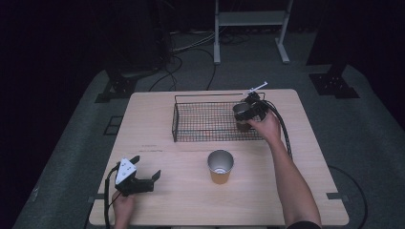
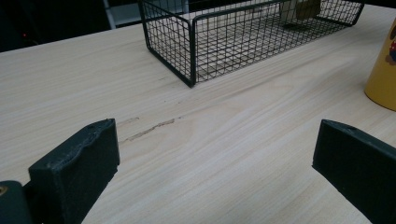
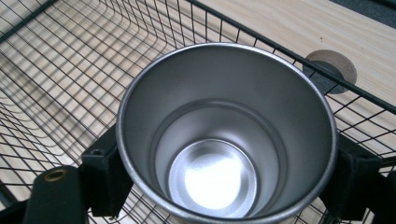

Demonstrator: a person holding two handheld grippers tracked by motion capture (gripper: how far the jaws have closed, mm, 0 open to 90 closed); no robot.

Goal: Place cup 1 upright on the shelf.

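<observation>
The metal cup (image 3: pixel 226 135) is clamped between the two jaws of the right gripper (image 3: pixel 226 186), one jaw pressed on each side of its wall, and is held upright inside the wire basket (image 1: pixel 191 125) at its right end. Its shiny, empty interior is revealed in the right gripper view. The left gripper (image 2: pixel 215 172) is seen with jaws wide apart over bare table (image 2: pixel 233 154). A yellow cup (image 1: pixel 220 167) stands just in front of the basket.

My pale wooden worktop (image 1: pixel 157 191) stands on grey carpet (image 1: pixel 363 129) in a dark room. Beyond it I see black cables (image 1: pixel 191 47) and a white frame's legs (image 1: pixel 217 43).
</observation>
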